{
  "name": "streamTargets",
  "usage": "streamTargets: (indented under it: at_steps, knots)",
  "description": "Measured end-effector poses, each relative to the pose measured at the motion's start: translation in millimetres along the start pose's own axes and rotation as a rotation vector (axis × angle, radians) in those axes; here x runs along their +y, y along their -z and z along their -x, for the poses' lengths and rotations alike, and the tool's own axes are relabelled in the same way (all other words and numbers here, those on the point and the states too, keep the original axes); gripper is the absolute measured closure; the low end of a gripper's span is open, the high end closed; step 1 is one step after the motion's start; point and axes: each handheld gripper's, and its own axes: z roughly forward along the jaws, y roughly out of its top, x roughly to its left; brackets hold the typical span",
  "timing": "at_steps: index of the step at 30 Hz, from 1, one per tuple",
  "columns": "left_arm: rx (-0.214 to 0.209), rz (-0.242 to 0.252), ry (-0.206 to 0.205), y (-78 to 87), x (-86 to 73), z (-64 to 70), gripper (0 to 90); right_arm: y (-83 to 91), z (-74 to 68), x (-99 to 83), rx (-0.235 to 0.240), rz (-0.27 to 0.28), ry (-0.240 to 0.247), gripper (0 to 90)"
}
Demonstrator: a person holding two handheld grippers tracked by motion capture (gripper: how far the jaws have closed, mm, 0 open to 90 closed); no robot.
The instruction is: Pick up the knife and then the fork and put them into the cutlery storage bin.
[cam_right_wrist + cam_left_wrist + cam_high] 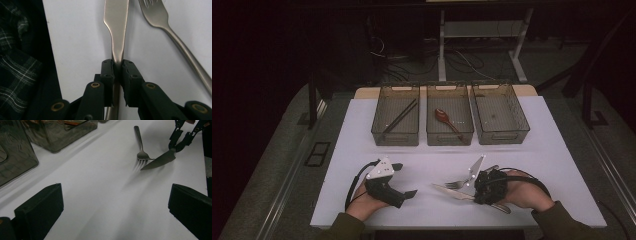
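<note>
- Left gripper (404,180): jaws spread wide, empty, parked on table (362,150) clear of work.
- Fork (455,184): flat on table, just beside knife.
- Right gripper (117,68): clamped on knife (116,27) at handle neck, blade fwd; likely pickup for sorting into bins (501,131).

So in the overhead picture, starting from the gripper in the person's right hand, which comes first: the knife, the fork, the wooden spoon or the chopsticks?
Measured from the right gripper:
1. Knife: clamped in its jaws, blade pointing left.
2. Fork: on the table just above the knife blade.
3. Wooden spoon: in the middle bin.
4. Chopsticks: in the left bin, farthest.
</note>
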Motion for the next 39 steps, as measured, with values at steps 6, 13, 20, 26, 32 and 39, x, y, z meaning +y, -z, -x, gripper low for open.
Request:
streamTargets:
  at_steps: [6,13,20,26,32,39]
  knots:
    - [0.001,0.003,0.003,0.1,0.1,0.3,0.0,9.6,5.7,-2.6,-0.008,0.119,-0.042,78.9]
    - [0.001,0.003,0.004,0.1,0.1,0.2,0.0,28.6,25.2,-20.1,-0.062,0.322,-0.172,79.4]
    - [0.002,0.003,0.002,0.3,0.2,0.3,0.0,34.8,43.4,-38.1,-0.116,0.402,-0.309,79.6]
    - [0.000,-0.001,-0.004,-0.3,0.1,-0.2,0.0,52.3,57.2,-49.3,-0.186,0.488,-0.370,79.5]
    - [0.002,0.001,0.003,0.3,0.1,-0.3,0.0,73.3,75.8,-60.4,-0.265,0.568,-0.435,79.4]
    - [0.000,0.007,0.009,0.7,-0.3,-0.8,0.0,101.5,102.8,-61.7,-0.346,0.641,-0.494,79.4]
